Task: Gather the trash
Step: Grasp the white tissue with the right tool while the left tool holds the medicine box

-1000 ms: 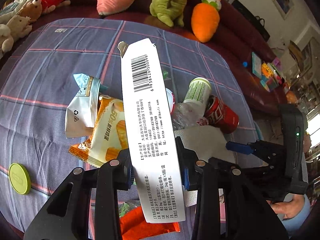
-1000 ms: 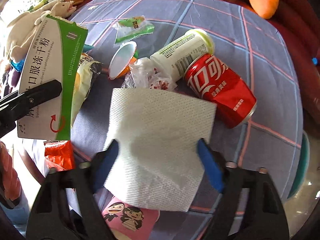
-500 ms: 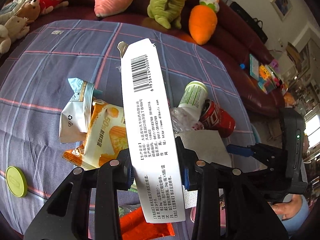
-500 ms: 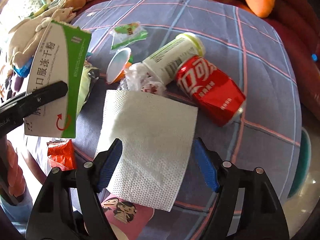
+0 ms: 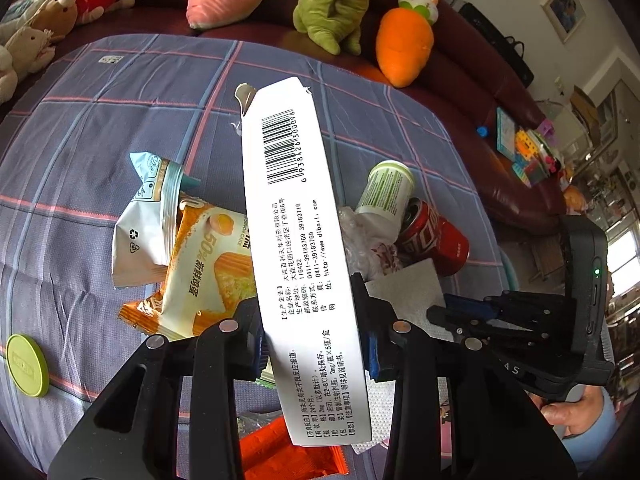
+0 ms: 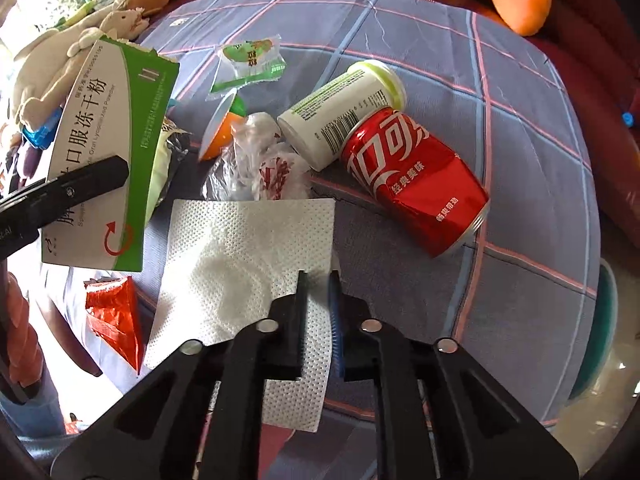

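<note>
Trash is spread right across the checked cloth surface (image 6: 520, 80), and two pieces of it are now under control. Starting at the left: the green lid (image 5: 27, 364) lies alone near the edge, well apart from the rest, and beside it the snack wrappers (image 5: 188, 256) overlap in a heap. Then the left hand-held gripper (image 5: 310, 344), clenched on the white medicine box (image 5: 292, 220), holding it up off the cloth with the barcode end pointing away. No change there from a second ago, same grip, same tilt.

Move right and here is the news. The right hand-held gripper (image 6: 318, 280), which a moment back had its blue pads spread wide on either side of the paper napkin (image 6: 240, 256), has snapped nearly together near the napkin's right edge. The fingers look pinched on the sheet, with a small ridge of paper raised between them, though the napkin otherwise rests flat on the cloth.

So, by my reading, a second item is secured and ready to lift. Beyond it, untouched: the crumpled plastic bag (image 6: 260, 160), the white bottle (image 6: 340, 112) on its side and the red cola can (image 6: 416, 176) touching it. The orange foil wrapper (image 6: 116, 320) also waits. Plenty left to gather.
</note>
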